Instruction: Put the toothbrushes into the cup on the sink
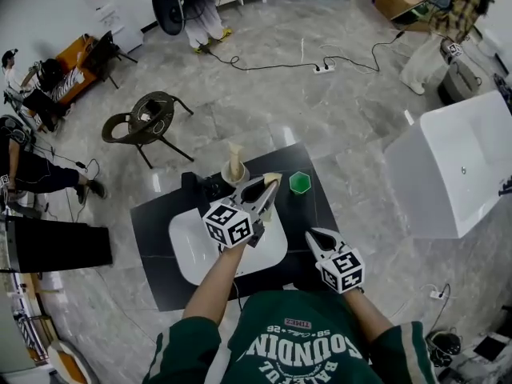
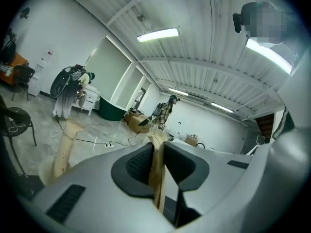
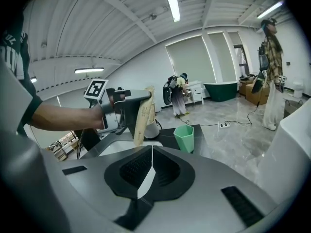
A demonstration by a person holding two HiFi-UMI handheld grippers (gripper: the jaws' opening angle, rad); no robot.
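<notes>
R gripper, green cup nr sink, chair

Your left tongs are closed on a tan toothbrush. The pads press it from both sides. It stands roughly upright between the jaws, with its top just above their tips.

Left of the tongs, a second tan toothbrush leans in a pale, blurred cup.

Far side: dark green tub, cardboard boxes, a person in a plaid shirt. A dark chair stands at far left.
</notes>
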